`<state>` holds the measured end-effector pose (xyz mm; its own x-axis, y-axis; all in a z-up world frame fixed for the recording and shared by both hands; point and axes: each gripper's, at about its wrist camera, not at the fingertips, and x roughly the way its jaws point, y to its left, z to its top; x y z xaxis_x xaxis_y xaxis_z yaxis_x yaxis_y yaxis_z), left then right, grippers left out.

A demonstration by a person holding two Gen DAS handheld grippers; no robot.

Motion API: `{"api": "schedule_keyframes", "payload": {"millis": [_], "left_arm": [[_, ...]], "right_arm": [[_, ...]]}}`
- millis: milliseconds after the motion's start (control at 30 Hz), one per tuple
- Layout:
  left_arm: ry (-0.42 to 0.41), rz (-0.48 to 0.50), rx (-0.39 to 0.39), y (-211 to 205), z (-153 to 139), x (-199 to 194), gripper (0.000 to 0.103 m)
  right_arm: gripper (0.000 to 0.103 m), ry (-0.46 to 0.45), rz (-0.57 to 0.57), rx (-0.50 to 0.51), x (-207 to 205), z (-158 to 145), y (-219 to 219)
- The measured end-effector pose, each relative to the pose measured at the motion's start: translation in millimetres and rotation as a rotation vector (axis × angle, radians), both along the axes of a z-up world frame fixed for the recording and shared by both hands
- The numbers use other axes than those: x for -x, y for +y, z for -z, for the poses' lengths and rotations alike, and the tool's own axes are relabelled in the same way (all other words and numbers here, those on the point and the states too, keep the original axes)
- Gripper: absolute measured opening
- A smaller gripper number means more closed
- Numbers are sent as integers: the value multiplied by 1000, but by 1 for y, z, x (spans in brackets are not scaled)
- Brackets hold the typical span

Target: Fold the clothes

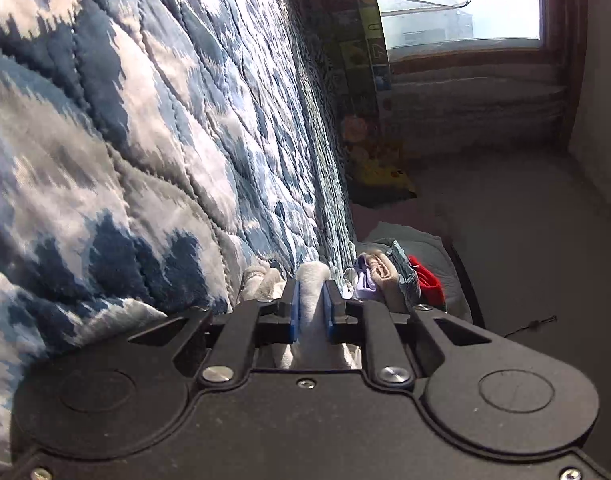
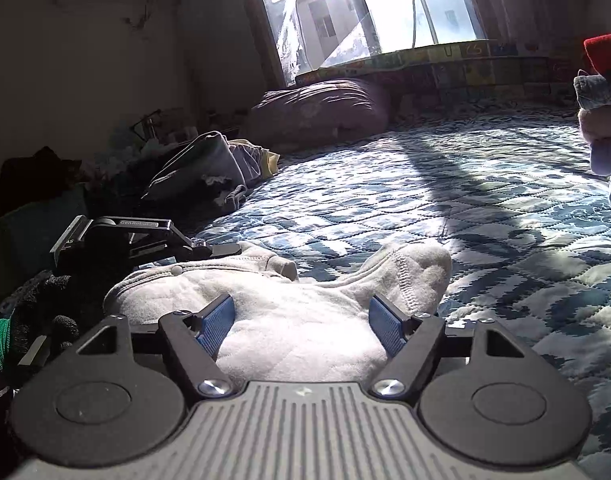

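- Nearest the right wrist camera is the right gripper [image 2: 301, 316], its grey ribbed housing filling the bottom of the view; its blue-padded fingers [image 2: 215, 326] are spread wide, with nothing pinched between them.
- The grey garment [image 2: 289, 300] lies on the quilt [image 2: 445, 208] directly under and between those spread fingers. Whether the pads press into the cloth or only hang above it cannot be told. The housing hides the garment's near edge.
- In the left wrist view the left gripper [image 1: 311, 300] is drawn nearly closed, with a fold of the same grey garment [image 1: 312, 280] clamped between its blue pads [image 1: 295, 312]. How much cloth hangs below is covered by the black body.
- From the right wrist view the left gripper [image 2: 145, 236] shows at the garment's left edge, its tip on the cloth near a small snap. A gloved hand [image 2: 37, 312] with a green cuff sits lower left, mostly in shadow and cut by the frame.
- A stack of folded clothes [image 2: 603, 120] stands at the right edge, cropped; a red piece tops it. In the left wrist view the same stack [image 1: 393, 276] is partly hidden behind the gripper.
- A rumpled heap of clothes [image 2: 213, 168] lies far left on the quilt, its pieces hard to separate in the shade.
- The window [image 2: 369, 8] is blown out with glare.
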<state>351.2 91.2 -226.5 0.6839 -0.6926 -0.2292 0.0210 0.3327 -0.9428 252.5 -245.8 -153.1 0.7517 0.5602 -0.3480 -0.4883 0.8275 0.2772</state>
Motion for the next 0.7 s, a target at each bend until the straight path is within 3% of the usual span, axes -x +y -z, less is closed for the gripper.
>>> {"api": "schedule_keyframes", "payload": {"millis": [167,233,300,400,567,633,700], "left_arm": [[-29,-9,-40,4,-10,6,22],[-66,-24,-63,7,-20,11,48],[-115,-59,-115,9,-35,20,60],[-250,-94,-311,9,-70,47,60],[-571,139,-562,-35,-106,94,60],[-576,175,-659,-55,-98,93,60],[-471,227,-720,-66,-77,77,59]], "right_arm": [[75,-33,11,4,7,-5,0],[76,-59,17,2,11,-10,0],[76,-84,23,1,16,-15,0],[76,-123,31,-1,23,-22,-1],[76,-141,43,32,24,-24,-1],[76,-95,32,70,18,-18,4],[76,-28,26,120,10,-8,9]]}}
